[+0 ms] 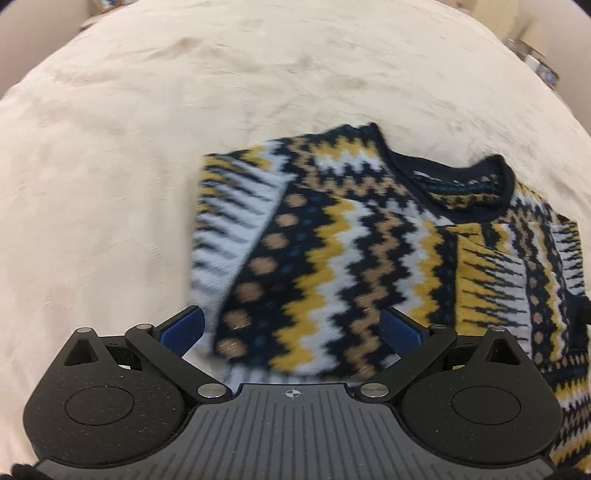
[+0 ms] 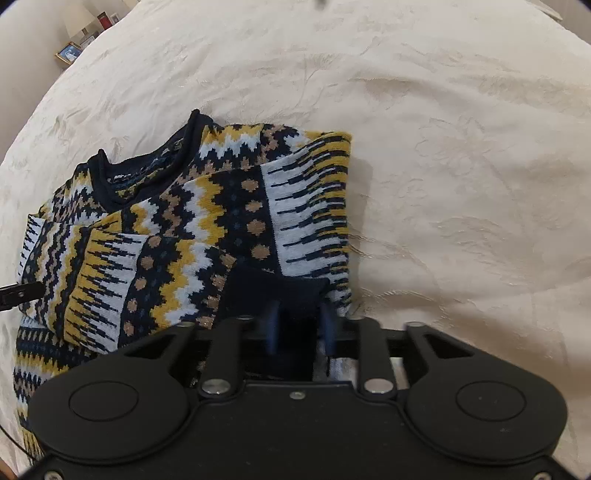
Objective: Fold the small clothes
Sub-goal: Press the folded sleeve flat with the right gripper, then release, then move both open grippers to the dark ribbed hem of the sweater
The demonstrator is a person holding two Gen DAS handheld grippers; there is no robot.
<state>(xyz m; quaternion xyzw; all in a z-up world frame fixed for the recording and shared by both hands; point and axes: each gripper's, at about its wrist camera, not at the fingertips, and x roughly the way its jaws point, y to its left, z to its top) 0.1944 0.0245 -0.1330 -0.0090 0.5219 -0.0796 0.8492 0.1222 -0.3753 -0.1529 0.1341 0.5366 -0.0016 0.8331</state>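
A small knitted sweater (image 1: 351, 251) in navy, mustard, white and tan zigzags lies on the cream bedspread (image 1: 147, 147), neckline away from me and both sleeves folded in over the front. My left gripper (image 1: 291, 328) stands open and wide, its blue pads (image 1: 181, 328) either side of the sweater's near part and not touching it. In the right wrist view the sweater (image 2: 177, 229) fills the left half. My right gripper (image 2: 300, 325) is partly open over the navy cuff (image 2: 277, 291) of the folded sleeve; the cuff lies between the fingers, and the pads do not press it.
The bedspread (image 2: 443, 184) stretches wide to the right of and beyond the sweater. A lamp (image 2: 79, 18) and a framed picture (image 2: 69, 53) stand past the bed's far left corner. Blurred clutter (image 1: 535, 55) sits past the far right edge.
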